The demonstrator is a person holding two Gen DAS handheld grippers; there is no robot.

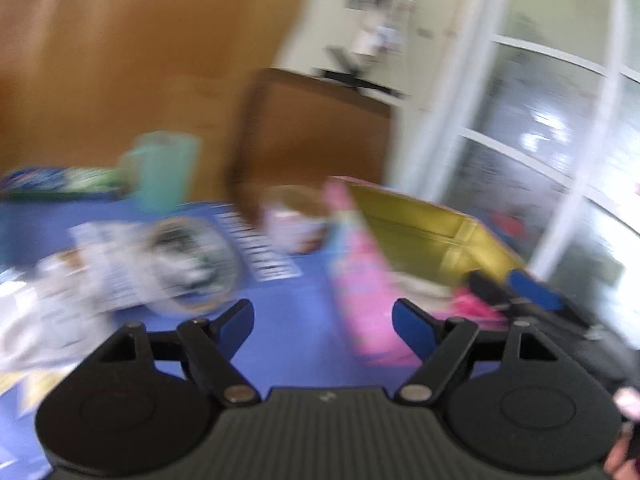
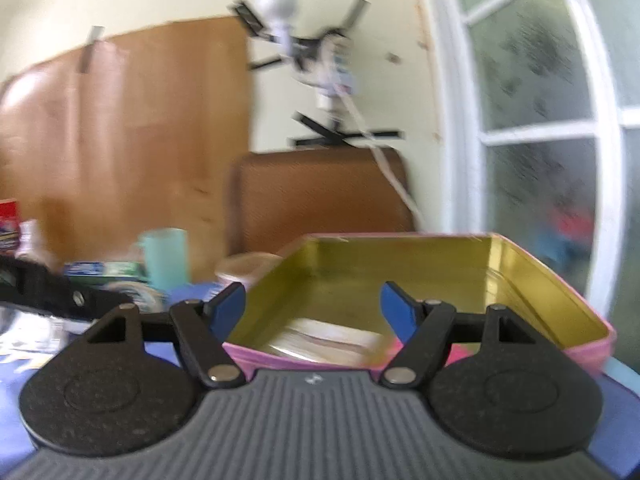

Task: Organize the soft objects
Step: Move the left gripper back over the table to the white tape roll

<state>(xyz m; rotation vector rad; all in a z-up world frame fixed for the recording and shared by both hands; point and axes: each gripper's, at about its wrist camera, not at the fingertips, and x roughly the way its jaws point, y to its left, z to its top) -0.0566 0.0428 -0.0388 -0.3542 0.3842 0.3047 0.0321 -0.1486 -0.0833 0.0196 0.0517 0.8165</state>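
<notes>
The left gripper (image 1: 323,320) has its blue-padded fingers spread wide with nothing between them, held level above a blue cloth (image 1: 288,320) that covers the table. The whole left view is smeared with motion blur. Past the fingertips a pink soft object (image 1: 360,280) lies lengthwise on the cloth, its far end reaching toward the tin; what kind of item it is cannot be told. To the left lies a round printed emblem (image 1: 184,268) on the cloth, with white crumpled material (image 1: 36,316) beside it at the left edge. A teal cup (image 1: 166,168) stands farther back, near a wooden headboard (image 1: 316,136).

The right gripper (image 2: 313,308) is likewise wide open and empty, pointing forward and slightly down over the near wall of an open tin box (image 2: 520,276), pink outside and gold inside. A pale folded soft item (image 2: 324,340) rests on the tin's floor, just beyond and between the fingers, not touched by them. In the left view the right gripper's blue tip (image 1: 532,292) shows by the tin's near corner. Behind stand frosted window panes (image 2: 532,80) in a white frame.
</notes>
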